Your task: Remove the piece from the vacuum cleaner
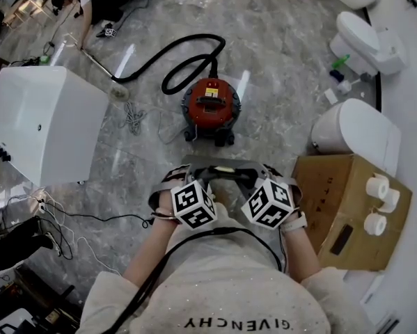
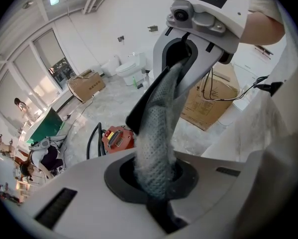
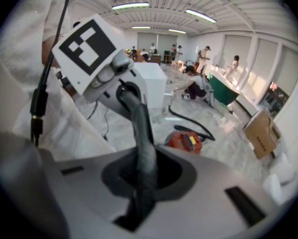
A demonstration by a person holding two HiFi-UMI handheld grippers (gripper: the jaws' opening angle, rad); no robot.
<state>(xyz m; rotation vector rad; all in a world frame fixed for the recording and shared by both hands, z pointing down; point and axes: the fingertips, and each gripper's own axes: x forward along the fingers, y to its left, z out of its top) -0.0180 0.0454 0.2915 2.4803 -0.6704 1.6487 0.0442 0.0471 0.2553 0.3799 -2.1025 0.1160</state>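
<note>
Each clenched on one end of the dusty grey piece (image 1: 221, 170), the left hand-held gripper (image 2: 157, 195) and right hand-held gripper (image 3: 139, 195) are stretching it between them, seemingly to keep it level. It is hanging well apart from the red vacuum cleaner (image 1: 210, 105), which is sitting on the floor (image 1: 285, 68), away from its edges.

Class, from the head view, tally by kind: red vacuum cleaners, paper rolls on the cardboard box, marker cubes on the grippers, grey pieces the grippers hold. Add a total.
Red vacuum cleaners: 1
Paper rolls: 3
Marker cubes: 2
Grey pieces: 1
Total: 7
</note>
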